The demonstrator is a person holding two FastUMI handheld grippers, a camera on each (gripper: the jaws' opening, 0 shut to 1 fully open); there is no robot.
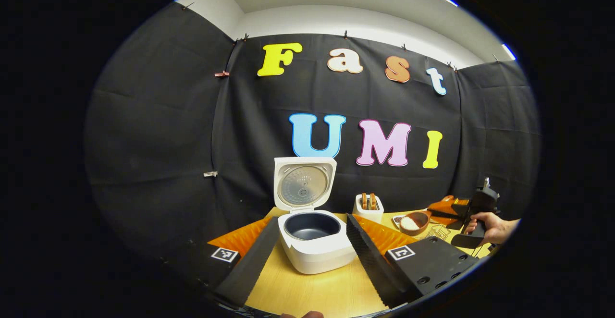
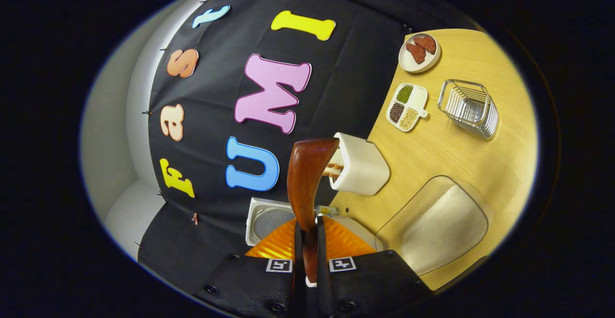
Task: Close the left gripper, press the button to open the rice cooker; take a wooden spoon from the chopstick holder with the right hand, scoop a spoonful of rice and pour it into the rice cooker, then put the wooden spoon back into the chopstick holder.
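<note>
Wooden and dark reddish-brown, the spoon (image 2: 307,183) is clamped between the right gripper (image 2: 307,255)'s two fingers, which press on its handle from both sides; its bowl sticks out past the fingertips toward the white chopstick holder (image 2: 360,164). In the right gripper view the whole scene is rolled sideways. The holder lies just beyond the spoon's bowl, with more wooden utensils showing in its mouth. Past it on the light wooden table (image 2: 447,154) sit a white three-part dish of beans and grains (image 2: 406,107), a wire rack (image 2: 468,107) and a small plate with reddish-brown pieces (image 2: 419,51). A pale, rounded translucent shape lies near the fingers on the right; I cannot tell what it is.

In the left gripper view the left gripper (image 1: 312,260)'s fingers are spread wide apart and grip nothing. Between them, on the table, stands the white rice cooker (image 1: 314,243) with its lid (image 1: 303,183) swung upright and the dark inner pot (image 1: 312,226) bare. Right of the cooker and farther back is the chopstick holder, then a brown bowl of white rice (image 1: 414,222). At the far right a hand (image 1: 492,226) holds the other gripper above the table.
</note>
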